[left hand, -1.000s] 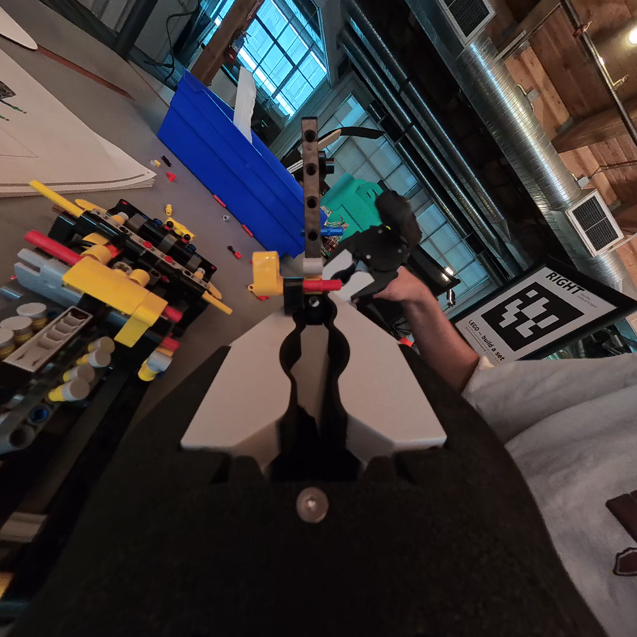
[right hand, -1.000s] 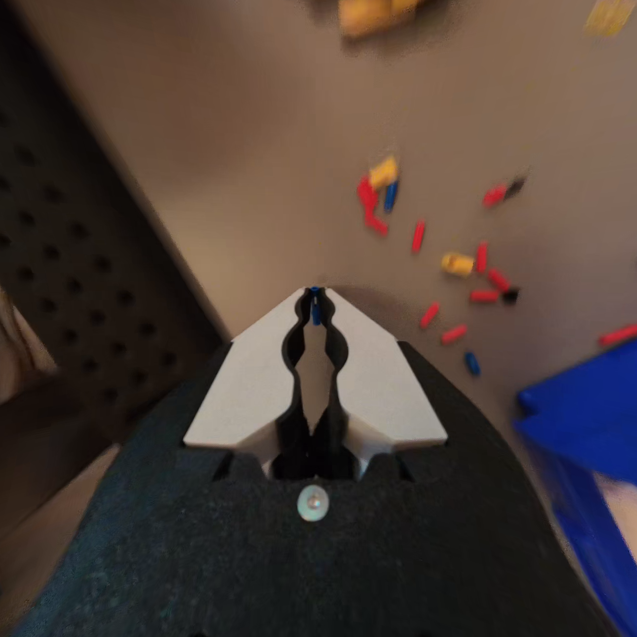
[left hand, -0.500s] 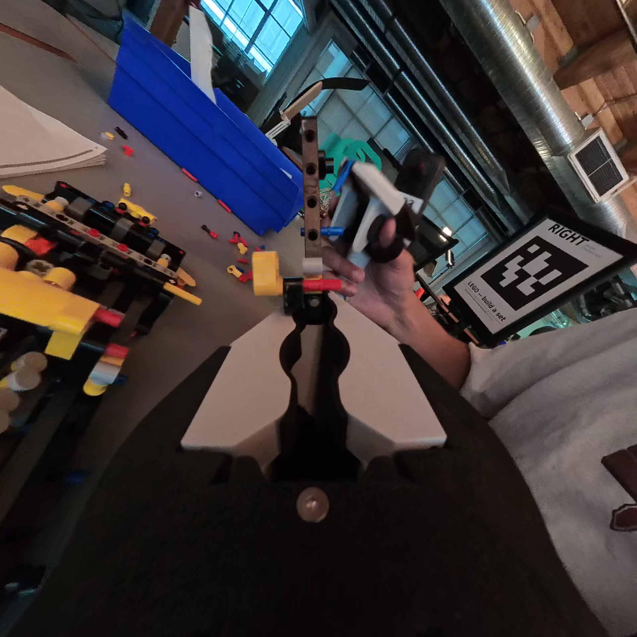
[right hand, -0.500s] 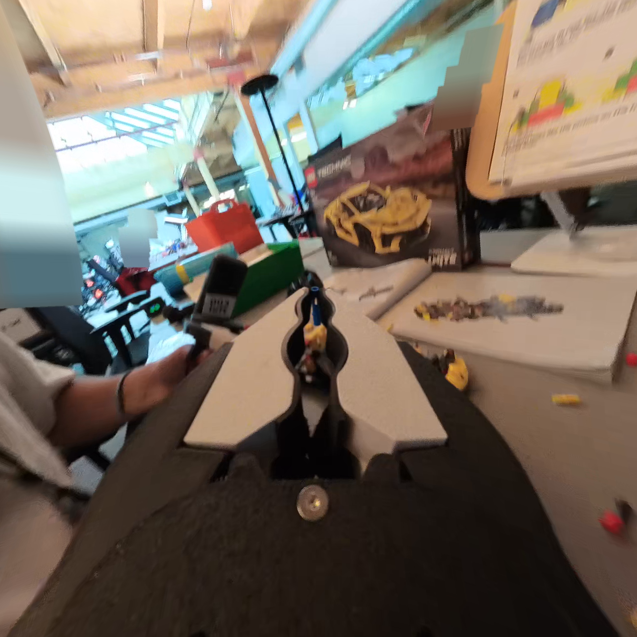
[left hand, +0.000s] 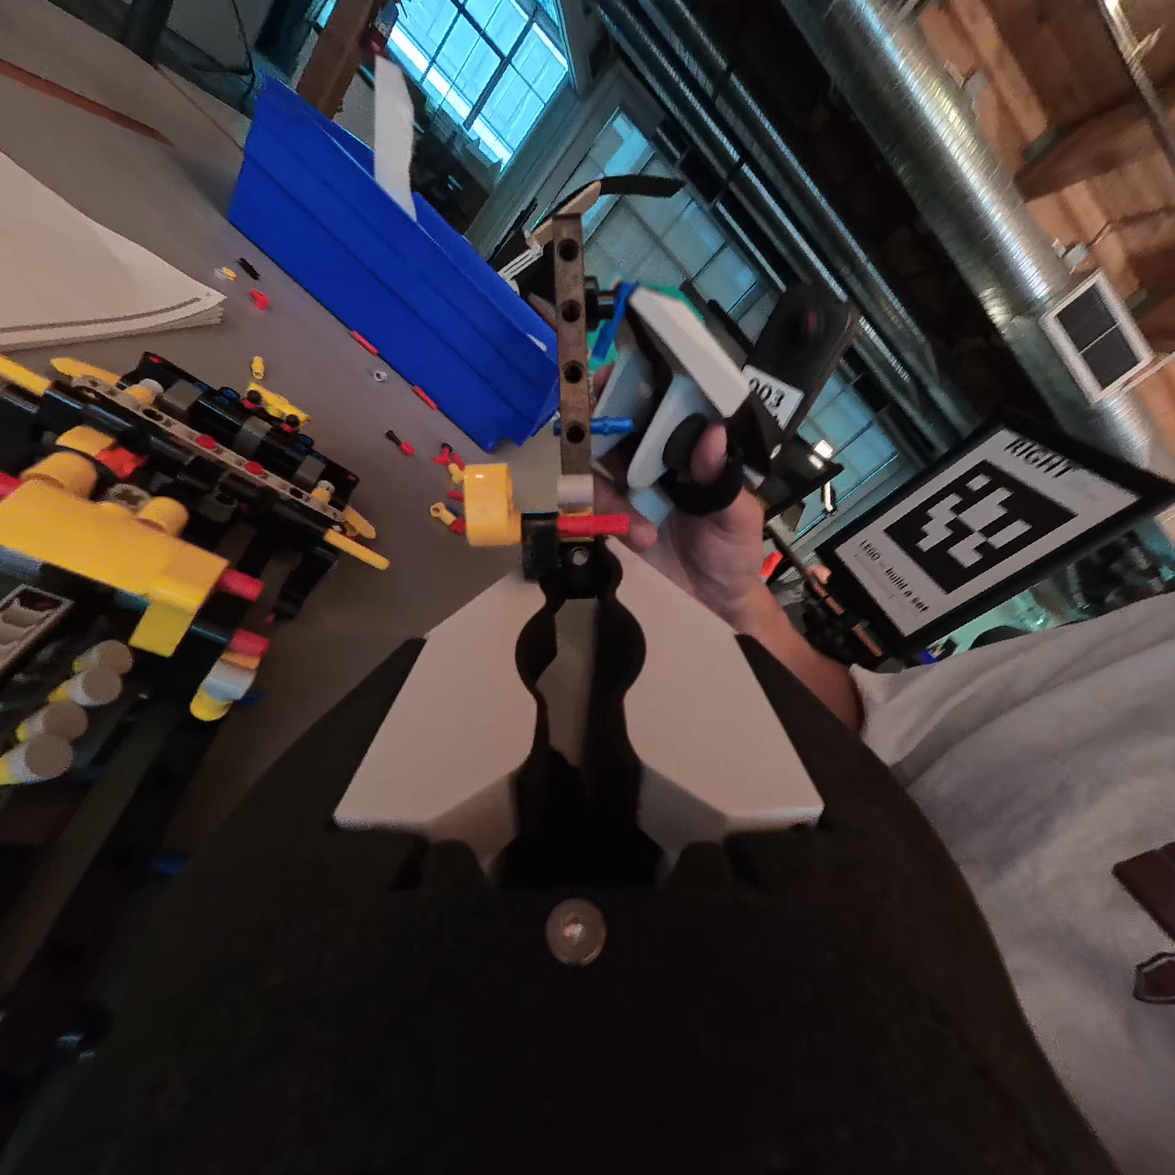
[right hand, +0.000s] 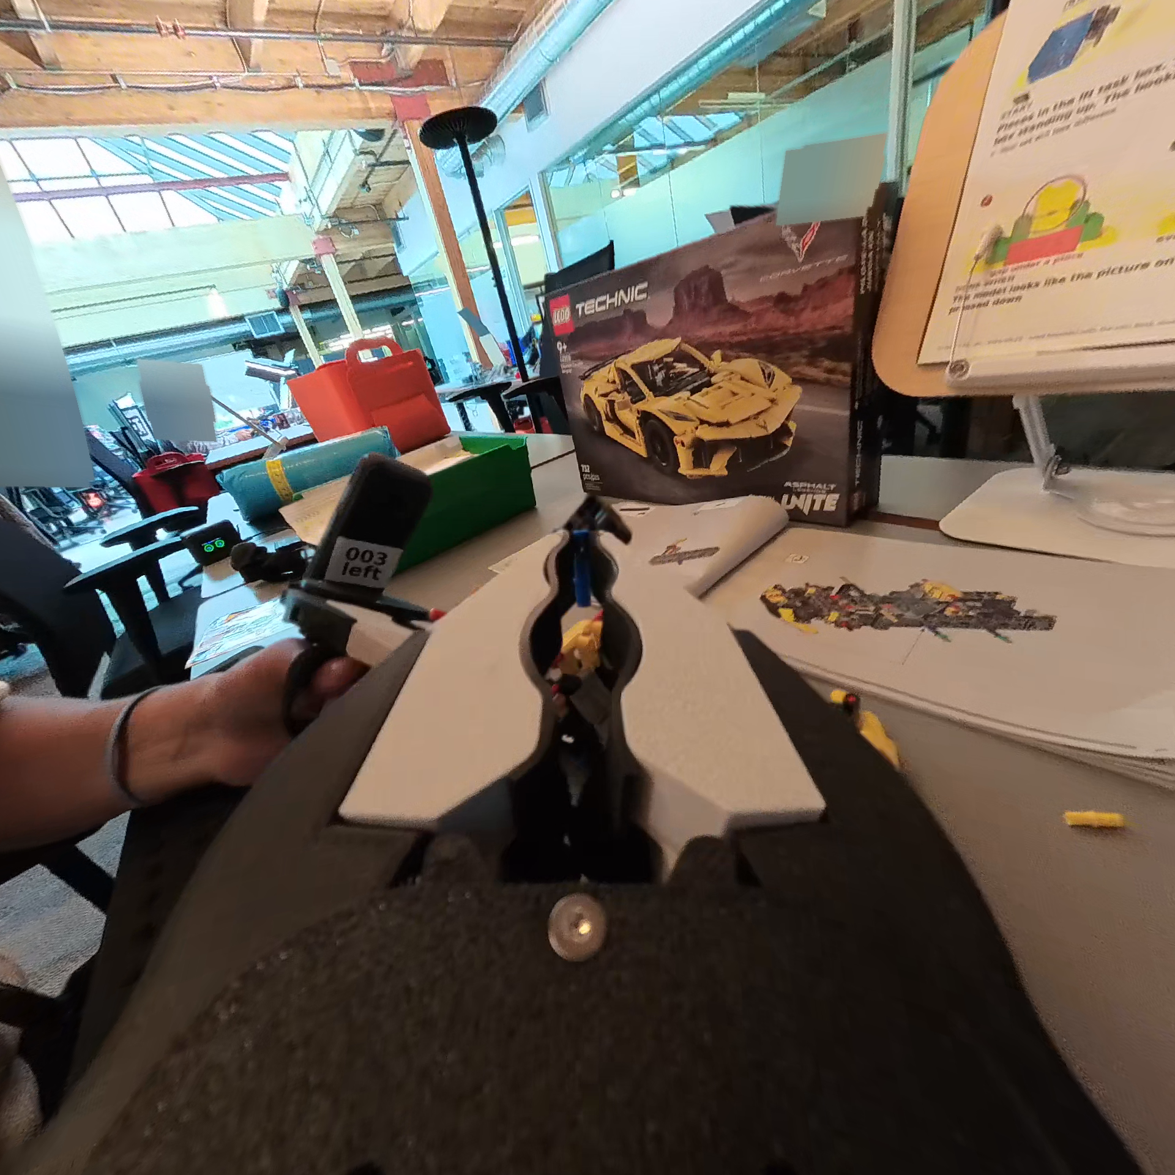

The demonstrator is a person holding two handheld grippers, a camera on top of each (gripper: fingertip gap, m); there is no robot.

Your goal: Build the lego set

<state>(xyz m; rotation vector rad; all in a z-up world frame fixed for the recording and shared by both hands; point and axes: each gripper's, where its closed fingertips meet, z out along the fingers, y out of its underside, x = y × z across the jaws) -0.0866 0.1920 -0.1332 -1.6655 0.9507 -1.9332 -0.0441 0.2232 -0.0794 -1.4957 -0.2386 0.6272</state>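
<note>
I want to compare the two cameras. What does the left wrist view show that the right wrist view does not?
Only the left wrist view shows the blue bin, the half-built model and the holed beam in the left gripper. Only the right wrist view shows the set's box and green tray. Both show the blue pin in the right gripper.

— Where does everything sit relative to the bin (left hand: 394,299)?

— The bin stands on my counter (left hand: 159,191). Loose pins (left hand: 445,458) lie just before it, the half-built model (left hand: 191,470) left of them, the booklet (left hand: 82,286) farther left.

— And your gripper (left hand: 575,559)?

— Before the bin, raised.
</note>
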